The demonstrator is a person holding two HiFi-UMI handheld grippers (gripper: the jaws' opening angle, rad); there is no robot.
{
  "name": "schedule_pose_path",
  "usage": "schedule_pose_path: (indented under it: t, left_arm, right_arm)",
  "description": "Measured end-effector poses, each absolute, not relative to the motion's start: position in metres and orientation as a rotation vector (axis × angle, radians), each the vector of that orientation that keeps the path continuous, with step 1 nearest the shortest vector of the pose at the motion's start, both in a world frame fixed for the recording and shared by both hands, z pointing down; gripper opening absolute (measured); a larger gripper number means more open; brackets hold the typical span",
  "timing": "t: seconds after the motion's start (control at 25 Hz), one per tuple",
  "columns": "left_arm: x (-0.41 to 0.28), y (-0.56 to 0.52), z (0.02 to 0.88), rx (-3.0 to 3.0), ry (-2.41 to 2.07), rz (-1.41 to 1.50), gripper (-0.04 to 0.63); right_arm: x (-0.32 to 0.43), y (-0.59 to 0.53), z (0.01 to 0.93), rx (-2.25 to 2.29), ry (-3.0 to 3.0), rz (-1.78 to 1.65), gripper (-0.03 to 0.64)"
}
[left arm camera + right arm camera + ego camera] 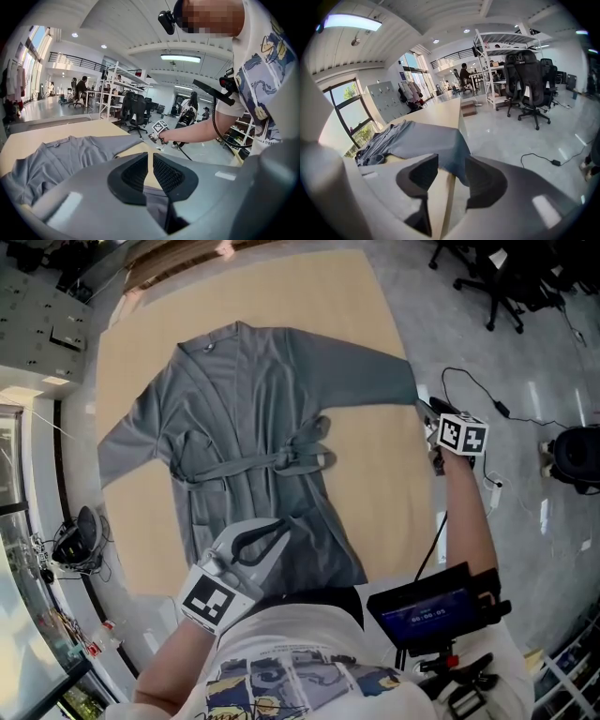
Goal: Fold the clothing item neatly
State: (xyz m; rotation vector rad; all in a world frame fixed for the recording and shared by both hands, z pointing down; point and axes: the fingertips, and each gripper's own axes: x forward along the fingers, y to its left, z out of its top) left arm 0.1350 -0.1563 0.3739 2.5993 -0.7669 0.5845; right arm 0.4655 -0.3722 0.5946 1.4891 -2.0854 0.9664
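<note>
A grey robe (253, 409) lies spread open on the tan table (384, 502), collar far, belt tied across the waist. My left gripper (272, 532) is at the near hem, its jaws nearly together with grey cloth (157, 206) caught between them. My right gripper (427, 413) is at the table's right edge, by the end of the robe's right sleeve (389, 381). In the right gripper view its jaws (451, 176) stand apart, and the sleeve cuff (440, 143) drapes over the table edge just ahead of them, untouched.
Office chairs (497, 282) stand on the grey floor to the far right. A black cable (478, 390) runs across the floor by the right gripper. A dark device with a screen (431, 610) sits at the person's waist. Metal shelving (497, 65) stands beyond.
</note>
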Motion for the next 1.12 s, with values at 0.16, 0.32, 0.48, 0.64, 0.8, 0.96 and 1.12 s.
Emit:
schedule_pose_path:
  t: [0.16,0.32,0.48,0.64,0.8,0.96,1.12]
  left_arm:
    - [0.137,-0.159,0.379,2.592,-0.754,0.59,0.041]
    - [0.139,-0.156,0.385,2.581,-0.742,0.597,0.041]
    - [0.14,-0.152,0.39,2.567,-0.729,0.603,0.041]
    - [0.138,-0.15,0.395,2.544,-0.742,0.6,0.041]
    - [0.133,-0.15,0.395,2.535,-0.765,0.592,0.041]
    - [0.128,-0.149,0.395,2.522,-0.789,0.588,0.041]
    - [0.123,-0.149,0.395,2.521,-0.802,0.581,0.041]
  right_arm:
    - [0.466,-0.382,0.606,1.498,-2.115,1.096,0.17]
    - [0.471,-0.389,0.621,1.538,-2.134,1.32,0.173]
    - [0.471,-0.391,0.631,1.549,-2.148,1.465,0.181]
    - [0.467,-0.395,0.634,1.527,-2.169,1.574,0.184]
    - [0.462,-0.395,0.637,1.493,-2.182,1.696,0.184]
    - [0.46,-0.394,0.635,1.46,-2.199,1.686,0.167]
    - [0.462,-0.395,0.633,1.487,-2.187,1.636,0.159]
